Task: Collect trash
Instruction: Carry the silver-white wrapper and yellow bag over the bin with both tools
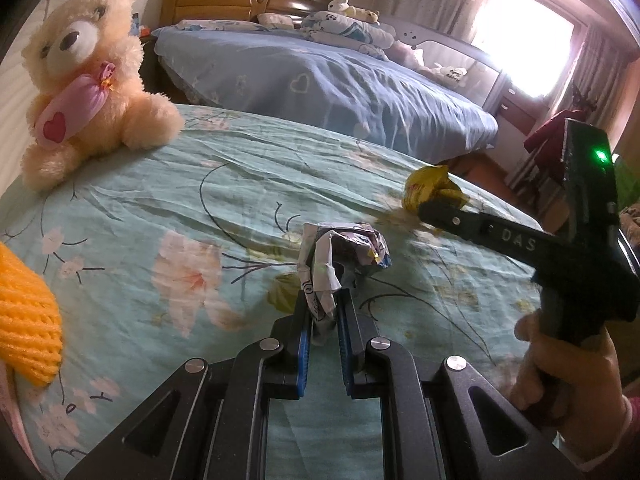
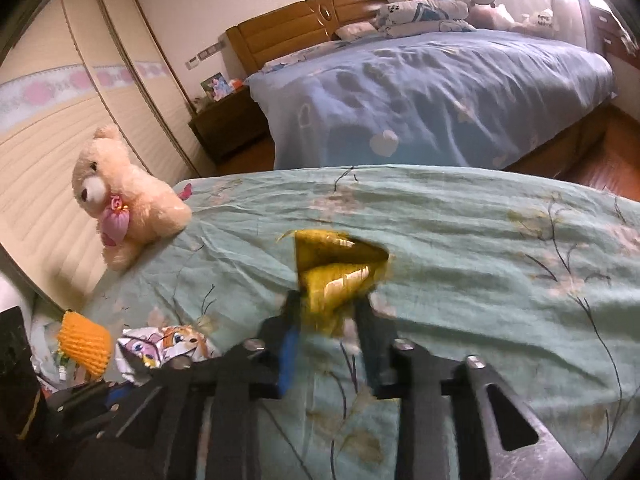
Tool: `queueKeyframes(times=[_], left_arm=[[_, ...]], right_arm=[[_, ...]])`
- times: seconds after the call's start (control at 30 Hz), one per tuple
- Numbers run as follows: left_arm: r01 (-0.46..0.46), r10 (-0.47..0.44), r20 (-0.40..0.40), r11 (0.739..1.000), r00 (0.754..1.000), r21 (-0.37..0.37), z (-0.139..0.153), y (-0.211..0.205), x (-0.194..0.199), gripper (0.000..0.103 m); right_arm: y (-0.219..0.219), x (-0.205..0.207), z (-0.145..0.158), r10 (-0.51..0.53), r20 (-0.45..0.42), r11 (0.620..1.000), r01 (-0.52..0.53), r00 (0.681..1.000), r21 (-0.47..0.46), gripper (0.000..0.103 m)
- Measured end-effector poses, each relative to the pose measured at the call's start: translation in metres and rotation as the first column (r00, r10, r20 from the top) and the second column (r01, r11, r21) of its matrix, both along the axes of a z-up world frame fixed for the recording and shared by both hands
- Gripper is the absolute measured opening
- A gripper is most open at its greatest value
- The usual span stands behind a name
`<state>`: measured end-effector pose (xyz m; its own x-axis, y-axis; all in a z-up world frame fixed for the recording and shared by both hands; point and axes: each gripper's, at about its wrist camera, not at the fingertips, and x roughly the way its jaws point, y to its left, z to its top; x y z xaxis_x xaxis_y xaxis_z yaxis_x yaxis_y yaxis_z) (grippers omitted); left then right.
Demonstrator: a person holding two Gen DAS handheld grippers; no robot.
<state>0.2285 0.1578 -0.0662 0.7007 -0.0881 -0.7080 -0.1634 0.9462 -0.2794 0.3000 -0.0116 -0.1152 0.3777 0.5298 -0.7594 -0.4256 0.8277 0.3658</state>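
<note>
A bedroom, with a green floral bedspread in the foreground and a cream teddy bear sitting at its far left edge. Well to the right of the bear, the left gripper is clamped tight on a crumpled printed wrapper. Farther right of the bear, the right gripper has its jaws around a yellow wrapper lying on the bedspread; the blur hides whether the pads press it.

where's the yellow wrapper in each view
Left wrist: yellow wrapper at right of centre, at the tips of the right gripper.
Right wrist: yellow wrapper at centre, between that gripper's fingers.
Shared landmark: teddy bear at left on the green sheet.
</note>
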Motion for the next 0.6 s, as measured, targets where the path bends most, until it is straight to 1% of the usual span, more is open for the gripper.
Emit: queueKeyframes(times=[0.13,0.27,0.6], left_arm=[[0.016,-0.016,0.009,1.000,1.000,-0.002,0.003,-0.009,-0.002,0.011],[0.041,-0.041,0.016,0.999,0.999,-0.005,0.005,-0.023,-0.004,0.011],[0.142,-0.142,0.028,0.990,0.989,-0.005,0.013,-0.075,-0.013,0.011]], right_arm=[[-0.016,-0.015,0.007,-0.013,0.010,1.000,0.013,1.000,0.012,0.022],[-0.038,-0.032,0.012,-0.032,0.001,0.999,0.032,0.999,0.027,0.020],[-0.106,-0.086,0.028,-0.098,0.007,0.994,0.098,0.995,0.053,0.019]])
